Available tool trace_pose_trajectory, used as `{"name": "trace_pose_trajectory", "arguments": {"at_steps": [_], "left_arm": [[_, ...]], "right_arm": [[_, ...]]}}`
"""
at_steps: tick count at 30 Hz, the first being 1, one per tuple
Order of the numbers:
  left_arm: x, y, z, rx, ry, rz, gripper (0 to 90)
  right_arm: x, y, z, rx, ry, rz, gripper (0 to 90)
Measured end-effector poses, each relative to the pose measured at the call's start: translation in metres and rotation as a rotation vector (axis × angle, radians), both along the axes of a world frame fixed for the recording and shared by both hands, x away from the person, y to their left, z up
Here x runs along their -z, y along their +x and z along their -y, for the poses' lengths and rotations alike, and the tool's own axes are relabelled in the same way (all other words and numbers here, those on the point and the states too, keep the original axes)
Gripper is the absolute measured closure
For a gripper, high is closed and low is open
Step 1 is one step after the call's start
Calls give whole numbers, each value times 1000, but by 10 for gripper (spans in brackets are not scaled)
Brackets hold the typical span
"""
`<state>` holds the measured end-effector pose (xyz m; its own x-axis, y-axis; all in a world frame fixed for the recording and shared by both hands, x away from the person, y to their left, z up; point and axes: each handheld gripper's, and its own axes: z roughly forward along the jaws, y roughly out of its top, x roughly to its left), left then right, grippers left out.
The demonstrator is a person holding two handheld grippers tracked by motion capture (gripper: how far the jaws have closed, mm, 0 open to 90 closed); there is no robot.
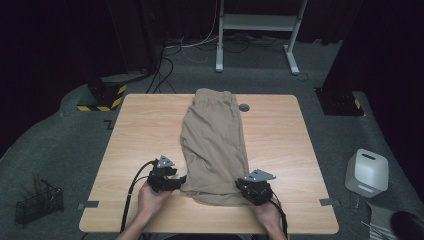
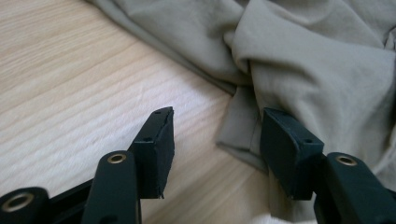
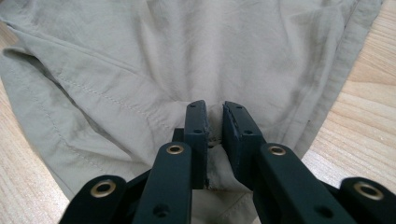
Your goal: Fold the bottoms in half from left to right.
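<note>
High view had the khaki shorts (image 1: 215, 145) laid lengthwise down the middle of the wooden table (image 1: 140, 130), waistband at the far edge, leg hems at the near edge btwn the two hands. Cloth looked folded in half along its length, a bit rumpled near the hem.

Right gripper (image 3: 214, 116) was on the near right corner of the shorts, jaws pinched nearly together w/ a fold of fabric caught btwn them. Solid hold, by the look of it.

Left gripper (image 2: 217, 135) was a different story: jaws wide apart, low over the table at the near left corner. One jaw sat over bare wood, the other touched the bunched hem, and the corner flap lay in the gap, not gripped yet.

Step in hand, as I read it: taking both hem corners, prob. to fold the shorts up toward the waistband. Next move called for the left one to nudge in a touch and close on that flap, catching all layers, then both lifting together. Grey disc (image 1: 244, 107) on the table beside the waistband was out of the way.
</note>
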<state>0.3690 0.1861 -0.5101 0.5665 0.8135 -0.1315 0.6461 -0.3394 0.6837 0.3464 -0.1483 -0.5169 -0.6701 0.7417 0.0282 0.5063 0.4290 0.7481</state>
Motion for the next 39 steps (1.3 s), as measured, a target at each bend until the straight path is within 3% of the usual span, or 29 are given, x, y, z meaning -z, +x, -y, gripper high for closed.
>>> {"name": "trace_pose_trajectory", "arguments": {"at_steps": [2, 4, 10, 16, 22, 24, 27, 29, 31, 32, 34, 36, 39], "left_arm": [[2, 3, 5, 11, 20, 3, 481], [3, 2, 12, 37, 65, 30, 546], [-1, 0, 25, 117, 134, 44, 813], [-3, -2, 20, 104, 152, 39, 878], [-3, -13, -3, 47, 125, 18, 880], [-2, -17, -11, 17, 94, -3, 880], [-2, -20, -20, -12, 72, -20, 878], [-3, -21, -24, -21, 59, -12, 868], [-6, -21, -25, -19, 3, -4, 774], [-7, -20, -24, -8, -23, 3, 691], [-10, -19, -20, -1, -34, 20, 584], [-12, -16, -13, 11, -40, 27, 529], [-11, -10, -3, 20, -26, 26, 498]], "right_arm": [[0, 1, 0, -2, -2, 4, 800], [1, 0, -1, -1, -7, 7, 801], [2, 0, -2, -6, -21, 12, 819], [0, -1, -1, -2, -22, 37, 829], [-5, -11, 9, -22, -1, 75, 831], [-5, -17, 11, -42, 0, 80, 831], [-3, -25, 14, -81, 12, 67, 822], [-3, -27, 14, -135, 28, 24, 777], [-5, -30, 14, -154, 34, 29, 717], [-7, -30, 15, -149, 51, 35, 689], [-14, -28, 16, -116, 91, 47, 676], [-18, -21, 14, -76, 106, 54, 674], [-18, -9, 6, -30, 86, 37, 655]]}}
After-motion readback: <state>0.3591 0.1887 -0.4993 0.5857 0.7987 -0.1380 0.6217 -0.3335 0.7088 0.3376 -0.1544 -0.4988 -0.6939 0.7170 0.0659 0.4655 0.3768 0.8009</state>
